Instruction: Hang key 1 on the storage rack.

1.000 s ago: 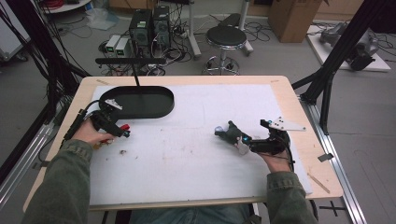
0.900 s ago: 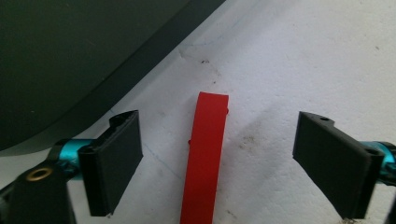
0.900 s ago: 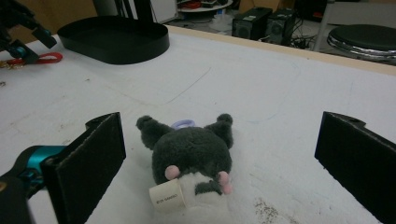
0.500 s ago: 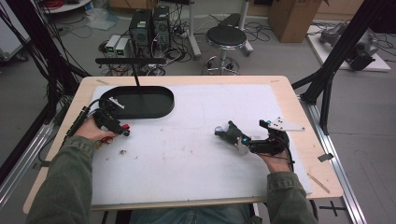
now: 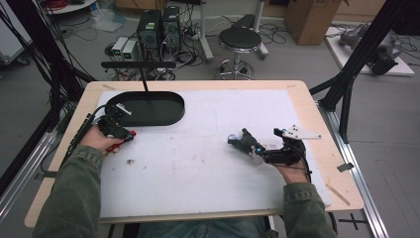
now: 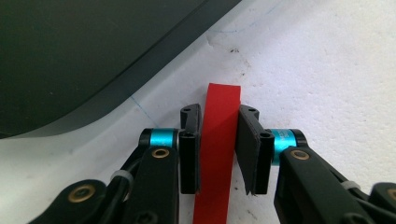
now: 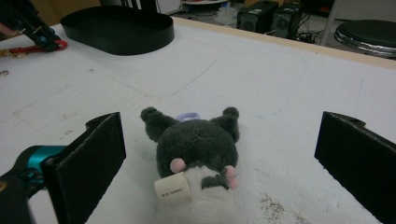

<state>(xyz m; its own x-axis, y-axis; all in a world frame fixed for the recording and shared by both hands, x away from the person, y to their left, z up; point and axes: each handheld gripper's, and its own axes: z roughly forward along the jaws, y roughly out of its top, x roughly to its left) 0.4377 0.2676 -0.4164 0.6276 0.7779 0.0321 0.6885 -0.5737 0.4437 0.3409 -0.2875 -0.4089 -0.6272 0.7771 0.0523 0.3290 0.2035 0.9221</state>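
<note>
My left gripper [image 6: 218,122] is shut on a flat red strap [image 6: 219,154] that lies on the white table cover beside the black oval tray [image 6: 70,56]. From above, the left gripper [image 5: 118,130] sits just below the tray's left end, and the red strap [image 5: 118,145] trails toward the person's hand. A small dark grey plush toy [image 7: 198,147] with pink spots, a white tag and a lilac loop lies between the wide-apart jaws of my right gripper [image 7: 229,156], touching neither. In the high view the plush toy [image 5: 243,141] is right of centre, at the right gripper [image 5: 251,148].
The black oval tray [image 5: 148,106] stands at the back left, with a black stand rising behind it. A white foam sheet [image 5: 198,163] covers most of the wooden table [image 5: 327,148]. Some small crumbs [image 5: 131,161] lie near the left forearm. A stool and computers are beyond the far edge.
My left gripper has shifted slightly toward the tray with the red strap in it. The right gripper and the plush toy have stayed put.
</note>
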